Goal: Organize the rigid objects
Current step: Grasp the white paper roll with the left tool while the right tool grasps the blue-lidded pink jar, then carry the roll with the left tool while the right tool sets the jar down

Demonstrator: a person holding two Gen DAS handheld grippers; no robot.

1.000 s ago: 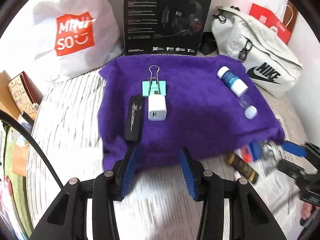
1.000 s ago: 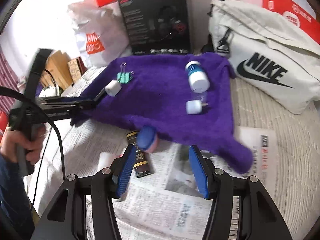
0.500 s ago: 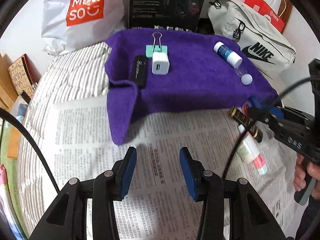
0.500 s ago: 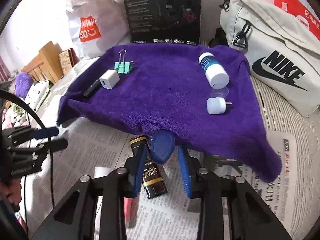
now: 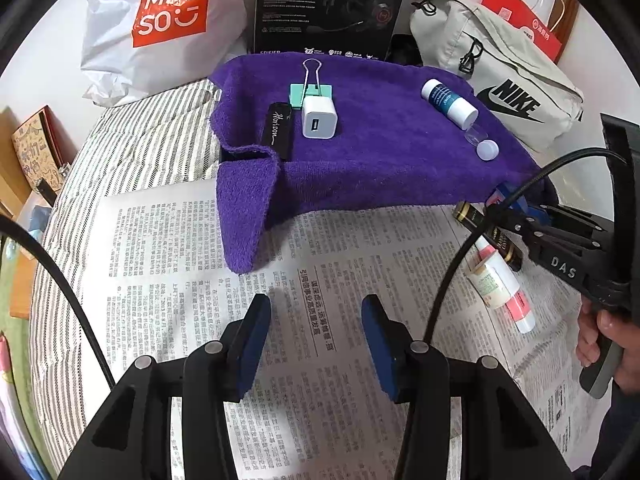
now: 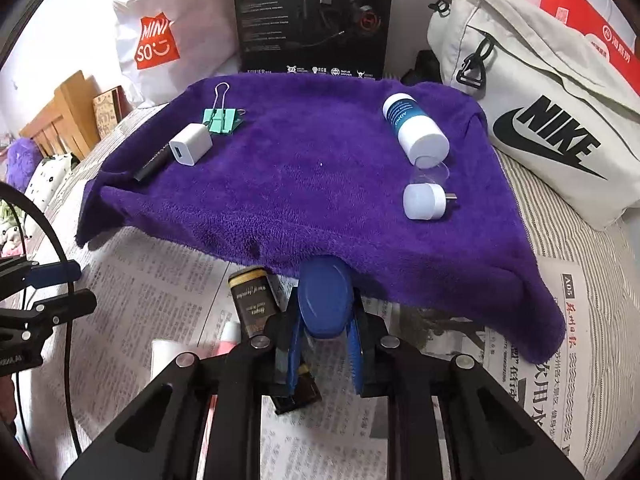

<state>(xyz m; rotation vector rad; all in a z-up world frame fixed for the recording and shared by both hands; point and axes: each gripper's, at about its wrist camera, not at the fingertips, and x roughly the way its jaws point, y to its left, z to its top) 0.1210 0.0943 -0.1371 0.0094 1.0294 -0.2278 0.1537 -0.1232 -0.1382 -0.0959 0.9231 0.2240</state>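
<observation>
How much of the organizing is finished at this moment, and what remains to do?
Already on the purple towel: binder clip, white USB charger, black stick, blue-and-white bottle and a small white plug. In hand: the right gripper is shut on a blue oval object. Left on the newspaper: the dark tube and the pink-and-white tube. The left gripper is open.

Bare newspaper (image 5: 328, 280) ahead, purple towel (image 5: 380, 160) beyond, tubes (image 5: 500, 280) perhaps crowding right side
</observation>
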